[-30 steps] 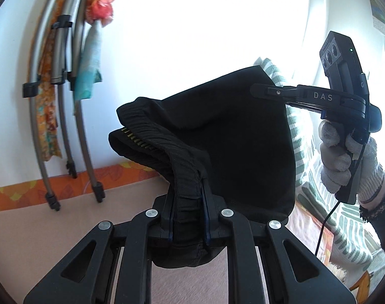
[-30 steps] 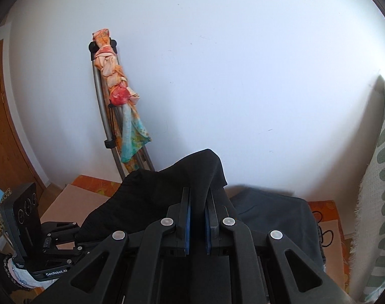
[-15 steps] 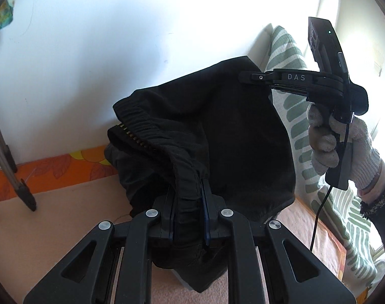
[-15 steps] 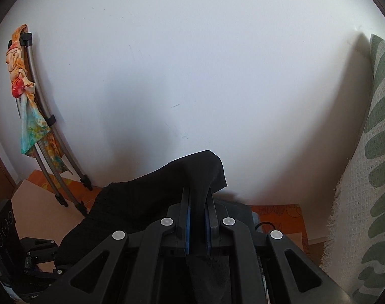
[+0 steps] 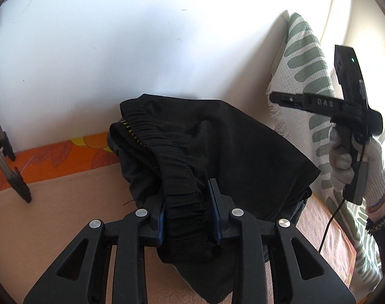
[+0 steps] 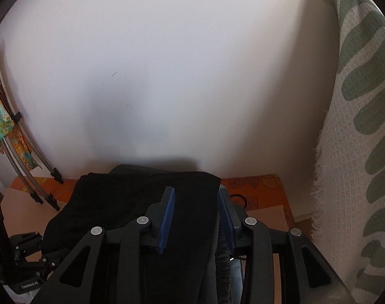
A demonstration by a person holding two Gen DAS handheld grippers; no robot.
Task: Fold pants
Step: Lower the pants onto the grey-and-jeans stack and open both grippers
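Folded black pants (image 5: 232, 152) lie in a heap on the peach surface by the white wall. My left gripper (image 5: 188, 192) is open, its jaws spread around the ribbed waistband (image 5: 172, 162), which still lies between them. My right gripper (image 6: 196, 202) is open above the pants (image 6: 131, 200), with the fabric lying below and between the blue pads (image 6: 167, 217). In the left wrist view the right gripper (image 5: 283, 98) hovers to the right of the pants, held by a white-gloved hand (image 5: 364, 167).
A white and green patterned cushion (image 5: 306, 76) leans at the right against the wall. An orange leaf-print border (image 5: 40, 157) runs along the wall's foot. Grey metal poles (image 6: 22, 167) with a colourful cloth (image 6: 0, 119) stand at the left.
Both grippers have lowered the pants onto the surface and opened. The right gripper has pulled away to the right of the pants.
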